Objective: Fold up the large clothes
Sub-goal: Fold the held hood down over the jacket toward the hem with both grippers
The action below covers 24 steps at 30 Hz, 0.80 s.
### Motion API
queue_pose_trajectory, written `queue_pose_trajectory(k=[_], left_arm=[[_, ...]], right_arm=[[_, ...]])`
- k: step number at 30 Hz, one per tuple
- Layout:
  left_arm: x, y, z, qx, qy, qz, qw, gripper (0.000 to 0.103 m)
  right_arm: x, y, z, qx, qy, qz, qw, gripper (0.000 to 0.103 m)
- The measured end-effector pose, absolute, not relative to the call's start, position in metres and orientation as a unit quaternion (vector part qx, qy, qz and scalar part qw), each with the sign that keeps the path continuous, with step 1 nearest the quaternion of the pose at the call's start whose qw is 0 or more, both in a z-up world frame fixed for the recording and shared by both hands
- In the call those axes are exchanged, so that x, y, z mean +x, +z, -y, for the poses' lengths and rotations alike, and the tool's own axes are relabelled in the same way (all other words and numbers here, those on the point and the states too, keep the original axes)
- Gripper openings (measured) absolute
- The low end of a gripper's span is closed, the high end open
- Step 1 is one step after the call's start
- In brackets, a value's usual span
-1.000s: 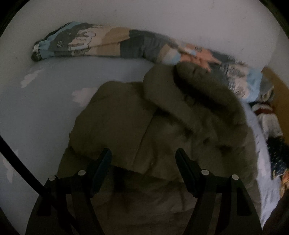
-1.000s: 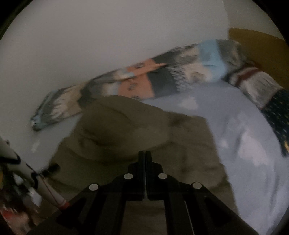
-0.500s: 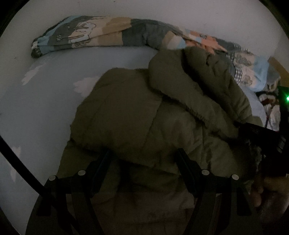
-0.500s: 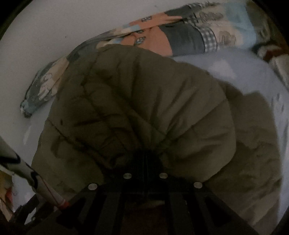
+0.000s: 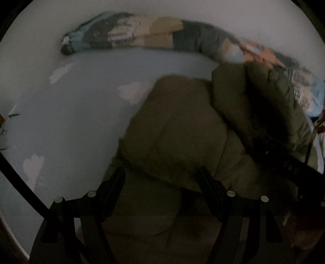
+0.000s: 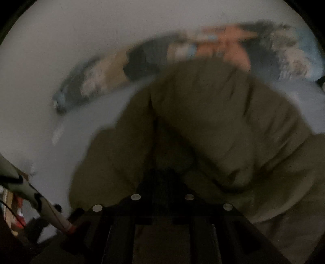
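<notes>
Olive puffer jacket (image 5: 182,132), heaped on the pale blue cloud-print bedsheet (image 5: 81,121), just in front of the rolled patchwork quilt (image 5: 152,34) and touching it at the quilt's right end. Quilted, matte, thick and pillowy, with stitched channels across the panels. Folded over on itself: one fat padded flap doubled on top of the flatter body, with a dark strip along the fold on the side towards the quilt's right end. Too murky to say what that strip is. Lumpy, rounded outline, nowhere near a neat rectangle yet.

Quilt: soft sausage shape, patches of tan, grey, light blue and salmon, pressed up against a plain white wall (image 5: 182,10).

Left gripper (image 5: 162,178): black plastic fingers, spread wide, on the side of the jacket away from the quilt. Thick fold of the jacket's edge between them, no squeeze visible.

Right gripper (image 6: 162,174): jaws just been opening a crack, close to pressed together, tips lost in shadow under a bulging fold of jacket. Fabric right at the tips, but can't tell whether pinched or loose. Pretty blurry in that view too.
</notes>
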<state>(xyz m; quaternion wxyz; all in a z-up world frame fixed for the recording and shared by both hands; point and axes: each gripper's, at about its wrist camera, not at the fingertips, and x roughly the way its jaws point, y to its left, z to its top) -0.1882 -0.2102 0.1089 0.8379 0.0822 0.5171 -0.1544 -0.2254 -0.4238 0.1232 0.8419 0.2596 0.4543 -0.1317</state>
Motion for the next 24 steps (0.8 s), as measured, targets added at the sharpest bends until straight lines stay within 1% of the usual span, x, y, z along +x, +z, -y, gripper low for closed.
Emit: queue_pose_trajectory(k=[2,4,6,9,12,14,16,18,20,22,24], left_arm=[[-0.189,0.110,0.211,0.085,-0.154,-0.515,0.839,0.072],[-0.191,0.116,0.211,0.081,-0.157,-0.506,0.844,0.072],[-0.192,0.123,0.209,0.072,-0.160,-0.498,0.849,0.072],[-0.195,0.130,0.209,0.069,-0.159,-0.485,0.857,0.072],[-0.199,0.129,0.215,0.076,-0.170,-0.485,0.855,0.072],[-0.202,0.124,0.221,0.086,-0.177,-0.489,0.850,0.073],[-0.202,0.118,0.227,0.096,-0.178,-0.491,0.847,0.073],[-0.202,0.115,0.227,0.101,-0.177,-0.495,0.845,0.073],[-0.201,0.117,0.225,0.096,-0.178,-0.496,0.845,0.073],[-0.203,0.124,0.222,0.096,-0.181,-0.489,0.848,0.072],[-0.208,0.132,0.219,0.090,-0.187,-0.480,0.852,0.072]], right_arm=[[-0.224,0.106,0.424,0.263,-0.134,-0.467,0.834,0.012],[-0.226,0.109,0.426,0.273,-0.128,-0.461,0.834,0.012],[-0.241,0.124,0.431,0.291,-0.119,-0.434,0.844,0.012],[-0.278,0.151,0.447,0.302,-0.144,-0.369,0.867,0.012],[-0.309,0.171,0.468,0.256,-0.237,-0.348,0.870,0.014],[-0.322,0.164,0.483,0.232,-0.287,-0.370,0.853,0.016],[-0.330,0.148,0.493,0.247,-0.306,-0.385,0.835,0.016],[-0.336,0.121,0.502,0.271,-0.308,-0.413,0.813,0.016],[-0.338,0.106,0.499,0.269,-0.303,-0.425,0.809,0.016],[-0.330,0.105,0.494,0.248,-0.300,-0.437,0.811,0.016],[-0.337,0.118,0.494,0.268,-0.296,-0.424,0.813,0.016]])
